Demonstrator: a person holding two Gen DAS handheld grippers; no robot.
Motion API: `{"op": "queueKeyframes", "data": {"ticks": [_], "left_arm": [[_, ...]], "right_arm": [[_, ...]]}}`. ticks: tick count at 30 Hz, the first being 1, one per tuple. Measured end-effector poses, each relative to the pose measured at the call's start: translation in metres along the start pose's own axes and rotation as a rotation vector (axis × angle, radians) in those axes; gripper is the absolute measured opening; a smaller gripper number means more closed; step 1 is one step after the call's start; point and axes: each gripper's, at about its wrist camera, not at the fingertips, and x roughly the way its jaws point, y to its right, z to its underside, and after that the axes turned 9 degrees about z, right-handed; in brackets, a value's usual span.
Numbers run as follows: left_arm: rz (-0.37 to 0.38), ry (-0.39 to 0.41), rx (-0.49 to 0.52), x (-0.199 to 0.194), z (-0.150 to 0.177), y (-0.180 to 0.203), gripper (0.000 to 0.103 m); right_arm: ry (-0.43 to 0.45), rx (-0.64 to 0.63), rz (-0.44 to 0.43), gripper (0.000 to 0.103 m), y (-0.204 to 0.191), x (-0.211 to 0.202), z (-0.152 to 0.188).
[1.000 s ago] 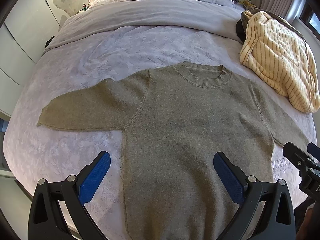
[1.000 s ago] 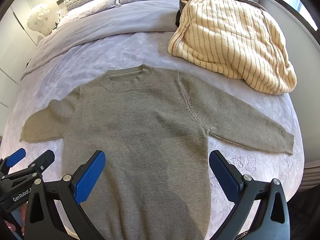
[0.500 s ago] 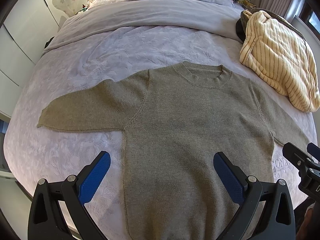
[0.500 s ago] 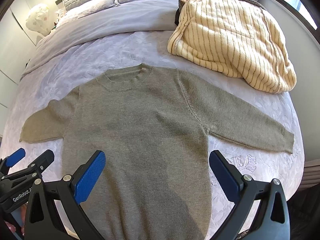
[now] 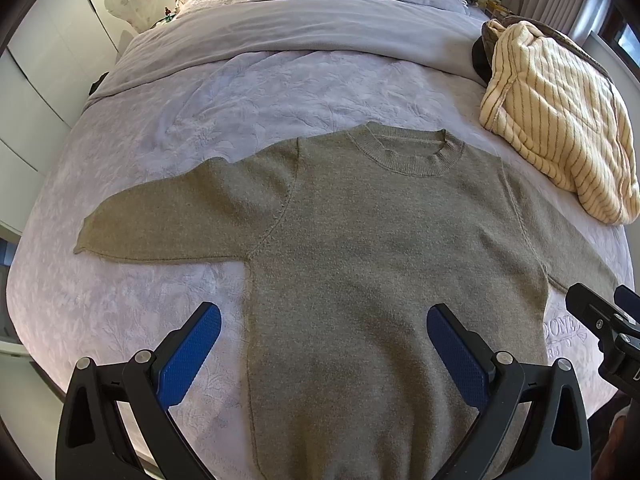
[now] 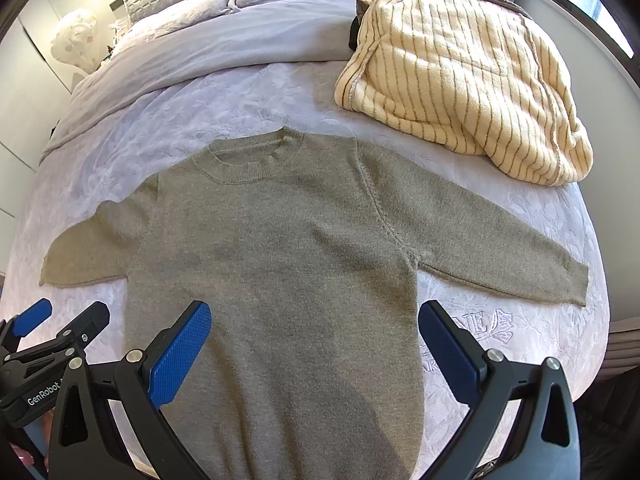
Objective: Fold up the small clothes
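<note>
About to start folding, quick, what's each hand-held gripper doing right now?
Left hand-held gripper: open, holding nothing, above the sweater.
Right hand-held gripper: open, holding nothing.

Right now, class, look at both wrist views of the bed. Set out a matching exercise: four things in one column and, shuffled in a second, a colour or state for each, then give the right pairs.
Things
1. sweater
2. striped blanket
3. left gripper
4. bedspread

Descriptions
A. cream with brown lines, bunched in a heap
B. lilac, with an embossed leaf pattern
C. olive-grey, laid flat with sleeves spread
D. open, blue pads, holding nothing

Pairs: 1-C, 2-A, 3-D, 4-B
</note>
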Motion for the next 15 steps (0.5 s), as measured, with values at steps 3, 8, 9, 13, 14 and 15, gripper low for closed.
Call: {"op": "queueKeyframes", "data": {"ticks": [3,8,9,13,14,15], "left_arm": [[0.0,0.0,0.0,0.0005,0.0003,-0.0001,0.103],[-0.002,0.0,-0.001,0.0008,0.0005,-0.0003,0.103],[-0.003,0.0,-0.001,0.0012,0.0009,-0.0005,0.103],[-0.004,0.0,-0.003,0.0017,0.0015,-0.0006,0.103],[-0.004,0.0,-0.003,0.0013,0.0014,-0.0007,0.103],[-0.004,-0.001,-0.004,0.0008,0.0014,-0.0006,0.103]], "right_arm": [[0.001,0.0,0.001,0.103,0.0002,-0.0001,0.0001],[0.001,0.0,0.0,0.103,0.0006,-0.0003,0.0],[0.0,-0.001,0.0,0.103,0.0006,-0.0003,0.0],[0.0,-0.001,0.0,0.103,0.0005,-0.0003,0.0002],[0.001,-0.001,0.0,0.103,0.0004,-0.0004,0.0003],[0.001,-0.001,0.0,0.103,0.0006,0.0,0.0007]]}}
